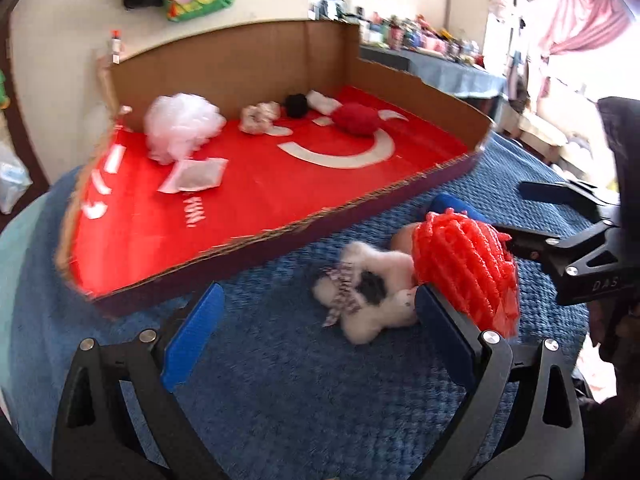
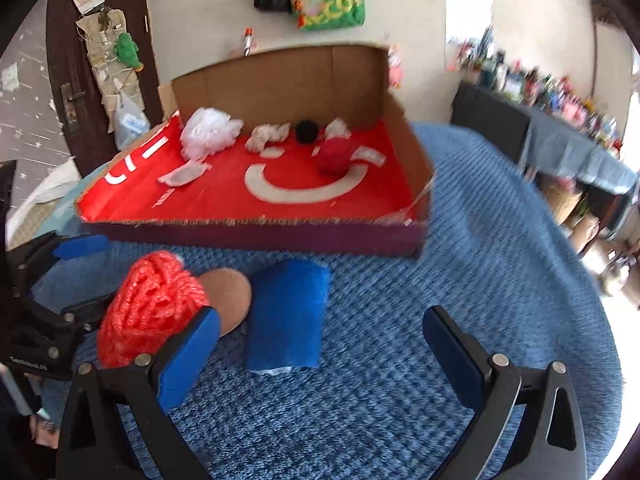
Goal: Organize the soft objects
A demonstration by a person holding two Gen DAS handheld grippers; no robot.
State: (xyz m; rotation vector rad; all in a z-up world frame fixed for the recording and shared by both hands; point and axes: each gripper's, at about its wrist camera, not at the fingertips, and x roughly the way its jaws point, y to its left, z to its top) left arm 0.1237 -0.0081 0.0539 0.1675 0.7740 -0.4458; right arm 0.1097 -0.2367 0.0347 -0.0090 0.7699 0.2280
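My left gripper is open over the blue blanket, with nothing between its fingers. Just ahead lies a white plush toy, touching the right finger. Beside the toy sits an orange-red netted bundle, with a tan round piece and a blue folded cloth next to it. My right gripper is open and empty, with the bundle by its left finger. A cardboard box with a red floor holds a white mesh pouf, a red ball and a black pompom.
A flat white sachet and a patterned scrunchie also lie in the box. Each gripper shows in the other's view: the right gripper, the left gripper. A cluttered shelf stands right; bags hang on the wall.
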